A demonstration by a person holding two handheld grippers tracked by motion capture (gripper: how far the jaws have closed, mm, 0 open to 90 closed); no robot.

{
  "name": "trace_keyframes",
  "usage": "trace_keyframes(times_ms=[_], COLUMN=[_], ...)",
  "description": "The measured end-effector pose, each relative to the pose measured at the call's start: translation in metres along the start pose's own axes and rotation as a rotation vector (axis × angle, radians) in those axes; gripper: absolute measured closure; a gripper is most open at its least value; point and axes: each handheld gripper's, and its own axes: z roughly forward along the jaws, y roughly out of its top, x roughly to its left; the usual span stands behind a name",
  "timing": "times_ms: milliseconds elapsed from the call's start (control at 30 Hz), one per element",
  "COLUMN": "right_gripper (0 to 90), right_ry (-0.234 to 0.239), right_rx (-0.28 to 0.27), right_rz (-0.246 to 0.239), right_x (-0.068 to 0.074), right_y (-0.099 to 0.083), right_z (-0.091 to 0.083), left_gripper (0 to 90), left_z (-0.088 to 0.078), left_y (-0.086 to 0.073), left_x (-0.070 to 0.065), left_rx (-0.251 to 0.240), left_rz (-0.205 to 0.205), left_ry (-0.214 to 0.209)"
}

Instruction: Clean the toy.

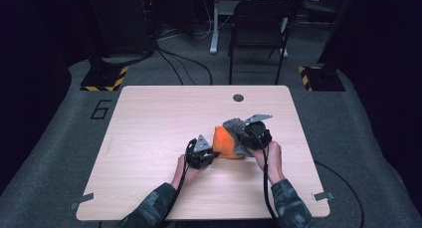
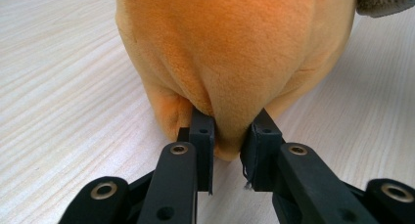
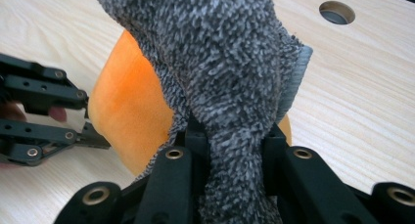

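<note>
On the wooden bench [image 1: 149, 138] lay an orange plush piece [image 1: 225, 144] with a grey fuzzy cloth [image 1: 238, 130] draped over its far side, both near the middle and a little toward the person's right. The left gripper [image 2: 230, 150] sat low at the near end of the orange piece, and its fingers [image 2: 203, 145] were pinching a fold of the orange fabric right at the bottom seam, where it met the bench. The right gripper [image 3: 234, 150] had its fingers [image 3: 182, 155] pressed onto a thick bunch of the grey cloth, which rose between them and spread out over the orange piece. In the right gripper view, the left gripper [image 3: 95, 138] showed at the left edge, touching the orange side.

The work in hand looked like separating the grey cloth from the orange piece, or pulling one along the other, with each hand anchoring one fabric. To do that well, the left hold probably needed to stay low and firm so the orange piece did not lift or slide across the bench. Its bite was small, just a narrow fold, so a sharp tug could have slipped it free; a slow, steady pull from the right hand seemed safer. Pulling the grey cloth up and away, rather than sideways, would likely have kept it from dragging the orange piece along. Both hands [image 1: 189, 171] rested close to the bench.
</note>
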Motion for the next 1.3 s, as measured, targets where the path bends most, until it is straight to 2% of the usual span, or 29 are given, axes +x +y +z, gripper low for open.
trace_keyframes(times_ms=[100,333,367,433,467,567,767,833,1000,1133,1200,1300], right_gripper=[73.0,72.7,72.7,72.6,72.5,72.3,72.1,72.1,72.1,72.0,72.0,72.0], right_ry=[-0.013,-0.075,-0.084,-0.103,-0.11,-0.126,-0.137,-0.143,-0.152,-0.154,-0.158,-0.166], right_rx=[-0.025,-0.029,-0.028,-0.027,-0.024,-0.003,0.041,0.037,0.036,0.041,0.054,0.053], right_rz=[0.019,0.051,0.076,0.072,0.096,0.114,0.168,0.175,0.191,0.172,0.182,0.171], right_x=[-0.007,-0.028,-0.031,-0.039,-0.041,-0.05,-0.067,-0.071,-0.076,-0.075,-0.074,-0.075], right_y=[-0.002,-0.017,-0.019,-0.023,-0.025,-0.032,-0.044,-0.046,-0.047,-0.048,-0.048,-0.048], right_z=[-0.006,-0.021,-0.023,-0.026,-0.026,-0.024,-0.016,-0.017,-0.022,-0.02,-0.021,-0.021], left_gripper=[79.1,80.6,80.7,80.8,80.8,80.8,81.3,81.5,81.8,81.9,81.9,81.8], left_z=[0.0,0.0,-0.001,0.0,-0.001,-0.003,-0.006,-0.008,-0.017,-0.023,-0.027,-0.033], left_y=[0.0,0.0,0.0,0.0,0.0,0.004,0.008,0.01,0.016,0.02,0.022,0.023], left_x=[0.0,0.0,0.0,0.0,0.001,0.001,0.001,0.0,0.002,-0.001,-0.002,-0.004], left_rx=[-0.01,-0.019,-0.022,-0.025,-0.027,-0.042,-0.059,-0.074,-0.097,-0.119,-0.129,-0.128], left_rz=[-0.007,-0.012,-0.02,-0.026,-0.022,-0.036,-0.039,-0.052,-0.086,-0.115,-0.151,-0.194], left_ry=[0.001,0.002,0.001,-0.004,-0.005,-0.013,-0.024,-0.023,-0.051,-0.079,-0.106,-0.142])
